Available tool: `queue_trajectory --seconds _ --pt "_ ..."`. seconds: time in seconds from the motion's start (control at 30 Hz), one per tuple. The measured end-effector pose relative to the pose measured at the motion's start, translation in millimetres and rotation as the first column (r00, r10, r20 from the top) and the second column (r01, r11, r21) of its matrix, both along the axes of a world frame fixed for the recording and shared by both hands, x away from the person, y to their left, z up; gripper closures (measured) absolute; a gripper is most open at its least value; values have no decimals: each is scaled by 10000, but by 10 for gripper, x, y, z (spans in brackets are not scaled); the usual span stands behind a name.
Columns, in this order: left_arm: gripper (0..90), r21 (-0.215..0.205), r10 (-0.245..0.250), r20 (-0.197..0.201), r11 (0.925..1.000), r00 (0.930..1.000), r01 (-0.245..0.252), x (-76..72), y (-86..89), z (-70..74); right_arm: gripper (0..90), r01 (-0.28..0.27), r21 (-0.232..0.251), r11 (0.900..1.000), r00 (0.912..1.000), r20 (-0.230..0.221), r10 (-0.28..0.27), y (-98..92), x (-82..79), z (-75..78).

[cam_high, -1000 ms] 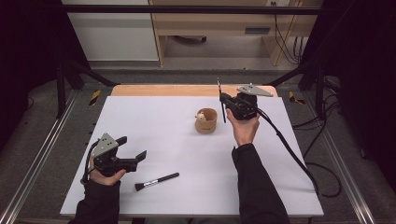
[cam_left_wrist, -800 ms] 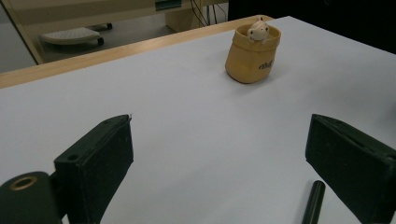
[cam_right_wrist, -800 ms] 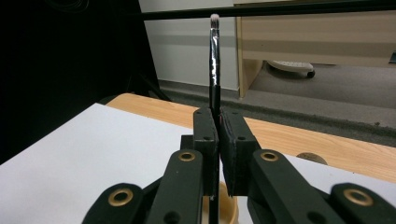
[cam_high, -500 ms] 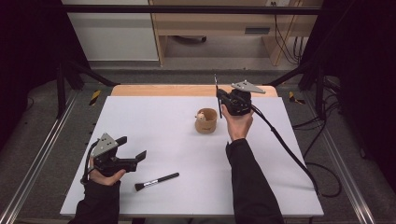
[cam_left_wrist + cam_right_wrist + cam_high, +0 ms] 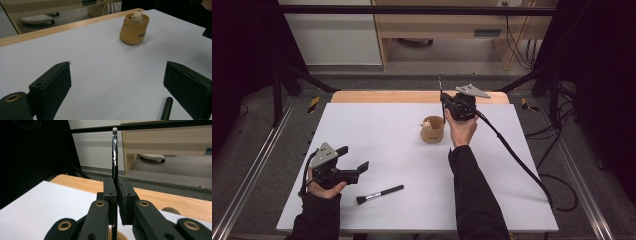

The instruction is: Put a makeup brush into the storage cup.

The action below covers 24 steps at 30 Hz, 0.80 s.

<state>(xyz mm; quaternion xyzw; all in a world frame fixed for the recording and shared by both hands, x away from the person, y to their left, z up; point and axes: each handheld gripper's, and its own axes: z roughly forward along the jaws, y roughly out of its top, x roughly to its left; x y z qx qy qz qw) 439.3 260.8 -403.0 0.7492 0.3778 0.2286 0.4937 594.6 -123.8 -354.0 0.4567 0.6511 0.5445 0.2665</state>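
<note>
Right tongs (image 5: pixel 443 105) are clenched on a thin brush (image 5: pixel 114 152) — its slim handle is pinched upright between the two black pads, the small pale tip pointing up above them in the right gripper view. From the high view, that hand hovers just behind and to the right of a small tan cup (image 5: pixel 432 130), which stands near the middle of the white bench (image 5: pixel 377 130), toward its far side. A little pale figure (image 5: pixel 137 16) sits at the cup's rim. In the right gripper view the cup's rim shows right under the brush's lower end, though whether the handle touches it I cannot tell.

Left tongs (image 5: pixel 353 159) are released, jaws spread wide with nothing between the pads, held low over the near left part of the bench. Just beside them lies a second brush (image 5: pixel 379 194) — black handle, dark bristles toward the person — flat on the white surface, untouched. A strip of bare wood (image 5: pixel 412 96) runs along the bench's far edge.
</note>
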Motion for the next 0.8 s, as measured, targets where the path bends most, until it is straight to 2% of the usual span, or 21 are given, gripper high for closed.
queue_trajectory --seconds 0.33,0.8 --pt "69 -20 -19 -18 10000 10000 19 1 -2 -3 860 29 -35 10000 9999 118 -29 68 69 -18" --pt "68 -11 -45 -7 10000 10000 45 0 -9 -5 860 -12 -110 9999 10000 -1 12 146 163 -106"
